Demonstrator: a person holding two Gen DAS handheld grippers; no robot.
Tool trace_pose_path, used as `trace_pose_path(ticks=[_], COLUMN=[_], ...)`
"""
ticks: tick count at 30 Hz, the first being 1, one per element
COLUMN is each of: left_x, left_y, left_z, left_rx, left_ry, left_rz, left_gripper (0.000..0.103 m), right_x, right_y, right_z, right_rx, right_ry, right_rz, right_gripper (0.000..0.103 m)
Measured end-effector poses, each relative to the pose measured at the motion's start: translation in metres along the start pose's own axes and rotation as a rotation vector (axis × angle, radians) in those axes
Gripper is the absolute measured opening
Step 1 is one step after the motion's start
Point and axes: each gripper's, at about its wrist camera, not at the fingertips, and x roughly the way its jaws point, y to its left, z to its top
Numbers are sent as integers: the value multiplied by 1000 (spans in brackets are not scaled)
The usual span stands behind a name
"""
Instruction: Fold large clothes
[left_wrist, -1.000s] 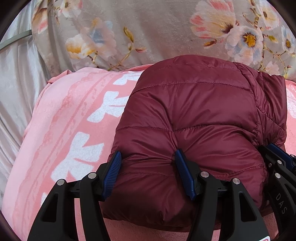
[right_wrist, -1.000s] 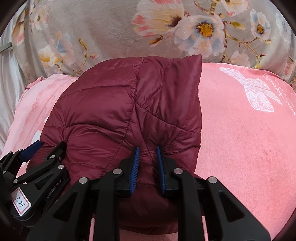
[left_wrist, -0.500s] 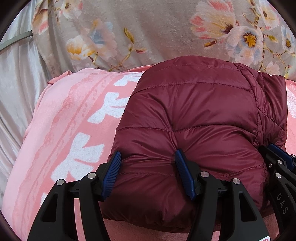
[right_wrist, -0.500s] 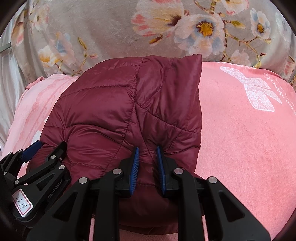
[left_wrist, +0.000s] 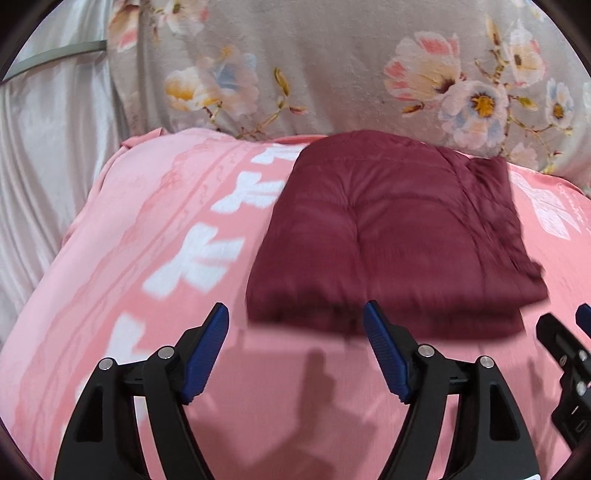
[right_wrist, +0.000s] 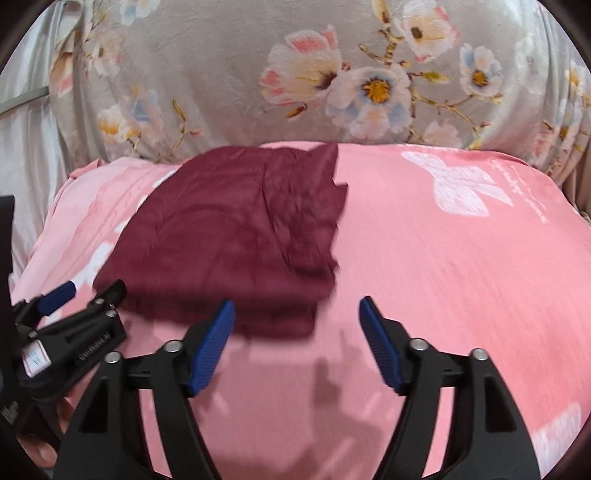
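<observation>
A pink blanket with white prints (left_wrist: 155, 229) covers the bed, with a grey floral cover (left_wrist: 332, 74) behind. On it lies the folded maroon quilted puffer jacket (left_wrist: 388, 240), its long axis seemingly running away from the cameras toward the floral cover, though blur softens its edges. The left gripper (left_wrist: 295, 328) and right gripper (right_wrist: 295, 321) have just been opening; both jaws stand apart, with nothing between them. Puffy filling could spring the fold open.

My feeds are smeary: the maroon jacket (left_wrist: 391, 236) is motion-blurred, so I can't make out its quilting. The pink blanket (right_wrist: 461, 266) runs off the bottom. The left gripper (right_wrist: 74, 299) label is unreadable.
</observation>
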Motion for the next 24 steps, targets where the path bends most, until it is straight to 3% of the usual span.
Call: trace_pose_path(ticks=[5,8,9,11,18,24], left_x=[-26,-38,-40,-43,-50,-49], left_y=[-5,-7,-8,-12,-10,-11], left_z=[-37,-49,-54,-61,-70,-71], left_rx=[29,30,28,36,17,22], left_ry=[32,38,45,72,63,67], left_rz=[5,2,3,7,48,62], left_gripper=[73,77,77,78,78,78], right_x=[-27,-50,-57,-64,-71,-65], right_y=[0,2,6,12,15,14], right_z=[-41,-52,-58,-64,-67,-67], right_rx=[1,-12,-26,-51,-60,-50], right_ry=[43,-7,-17,-18,-42,-11], right_rz=[-2,-23,-30,-31,-55,-45], right_gripper=[76,82,88,88,89,89])
